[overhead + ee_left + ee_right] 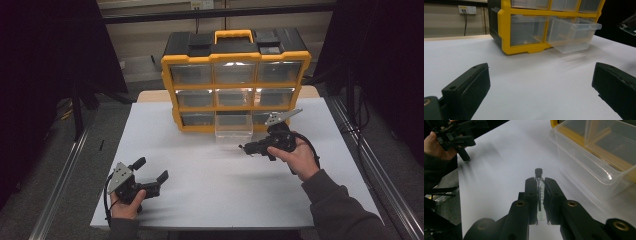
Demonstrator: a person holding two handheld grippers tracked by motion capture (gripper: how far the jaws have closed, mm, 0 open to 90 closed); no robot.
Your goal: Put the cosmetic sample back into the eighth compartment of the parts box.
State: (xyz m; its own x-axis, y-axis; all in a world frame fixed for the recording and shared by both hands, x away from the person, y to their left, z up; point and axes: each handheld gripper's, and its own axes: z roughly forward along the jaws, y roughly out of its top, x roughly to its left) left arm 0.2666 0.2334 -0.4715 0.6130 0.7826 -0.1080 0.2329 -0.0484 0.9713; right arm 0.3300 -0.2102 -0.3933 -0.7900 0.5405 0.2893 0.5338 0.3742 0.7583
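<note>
One vial (pixel 540 192) clamped in right claw (pixel 540 182); nine drawers.

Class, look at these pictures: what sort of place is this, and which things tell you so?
Probably a lab recording bench: a white table framed by dark curtains, a yellow drawer organiser, and hand-held grippers, the right gripper clamping a small vial.

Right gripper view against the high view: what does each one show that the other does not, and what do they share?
The right gripper view alone shows a small clear vial with a black cap clamped between the right gripper jaws. The high view alone shows the whole yellow organizer with its handle and three rows of drawers, plus the person's sleeve. Both show the pulled-out clear drawer, the white tabletop and the open left gripper held in a hand.
</note>
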